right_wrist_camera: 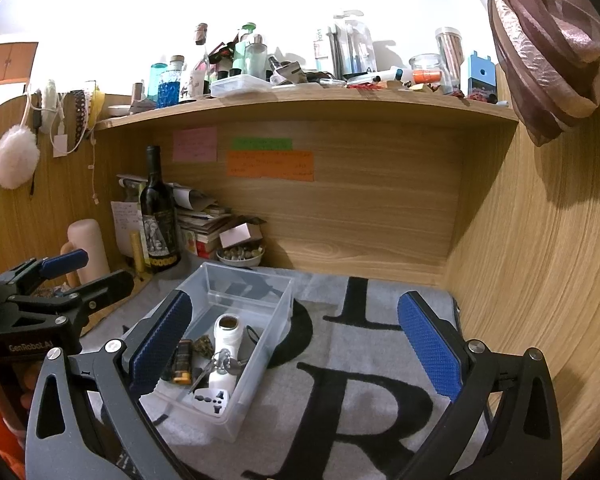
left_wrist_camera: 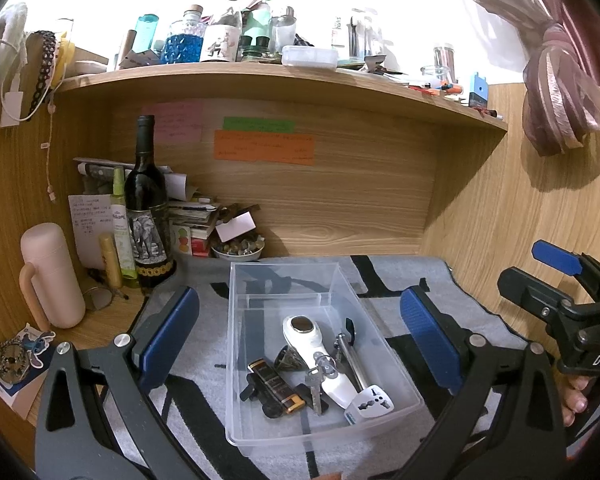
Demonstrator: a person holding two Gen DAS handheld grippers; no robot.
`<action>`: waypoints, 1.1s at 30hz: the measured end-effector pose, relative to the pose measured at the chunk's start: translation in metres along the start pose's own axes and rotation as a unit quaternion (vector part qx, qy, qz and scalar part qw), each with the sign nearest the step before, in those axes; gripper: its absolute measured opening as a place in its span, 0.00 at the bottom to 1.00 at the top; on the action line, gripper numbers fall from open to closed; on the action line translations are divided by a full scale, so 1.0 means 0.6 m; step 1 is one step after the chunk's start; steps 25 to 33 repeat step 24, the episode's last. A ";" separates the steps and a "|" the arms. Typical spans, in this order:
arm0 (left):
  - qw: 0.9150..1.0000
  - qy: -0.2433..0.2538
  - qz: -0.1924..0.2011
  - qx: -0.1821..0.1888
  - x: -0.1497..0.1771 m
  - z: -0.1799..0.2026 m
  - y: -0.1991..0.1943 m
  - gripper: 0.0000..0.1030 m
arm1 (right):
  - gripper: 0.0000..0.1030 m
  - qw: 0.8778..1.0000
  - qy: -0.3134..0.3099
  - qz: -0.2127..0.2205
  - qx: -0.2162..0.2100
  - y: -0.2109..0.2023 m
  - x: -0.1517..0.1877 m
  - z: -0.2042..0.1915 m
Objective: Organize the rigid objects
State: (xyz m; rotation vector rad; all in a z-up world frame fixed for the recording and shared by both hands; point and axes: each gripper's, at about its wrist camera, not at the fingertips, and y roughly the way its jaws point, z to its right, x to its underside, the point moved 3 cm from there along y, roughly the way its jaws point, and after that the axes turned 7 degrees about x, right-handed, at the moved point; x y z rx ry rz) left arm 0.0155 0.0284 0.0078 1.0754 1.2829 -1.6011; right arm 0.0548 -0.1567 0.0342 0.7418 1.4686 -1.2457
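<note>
A clear plastic bin [left_wrist_camera: 236, 360] stands on the grey mat [right_wrist_camera: 340, 360]; it also shows in the right wrist view [right_wrist_camera: 276, 320]. In it lie a white handheld device [left_wrist_camera: 312, 340], a black and gold lighter [left_wrist_camera: 276, 388], keys [left_wrist_camera: 315, 384], a white plug adapter [left_wrist_camera: 370, 400], a metal tool [left_wrist_camera: 350, 356] and a small dark piece [left_wrist_camera: 286, 360]. My left gripper [left_wrist_camera: 296, 344] is open and empty, hovering over the bin. My right gripper [right_wrist_camera: 296, 344] is open and empty, to the right of the bin.
A wine bottle [left_wrist_camera: 146, 208], a pink flask [left_wrist_camera: 50, 276], papers and a bowl of stones [left_wrist_camera: 238, 248] crowd the back left corner. A cluttered shelf [left_wrist_camera: 284, 76] hangs above. Wooden walls close the back and right. A curtain [left_wrist_camera: 556, 92] hangs at the right.
</note>
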 end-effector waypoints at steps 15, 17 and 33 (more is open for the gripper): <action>1.000 0.020 0.005 0.006 0.004 0.015 -0.003 0.99 | 1.00 1.000 -0.001 0.001 -0.004 0.002 0.002 0.001; 1.000 0.020 0.006 0.005 0.004 0.016 -0.004 0.99 | 1.00 1.000 -0.001 0.001 -0.004 0.002 0.003 0.001; 1.000 0.027 0.010 0.006 0.001 0.023 -0.005 0.99 | 1.00 1.000 -0.001 0.002 -0.004 0.002 0.003 -0.001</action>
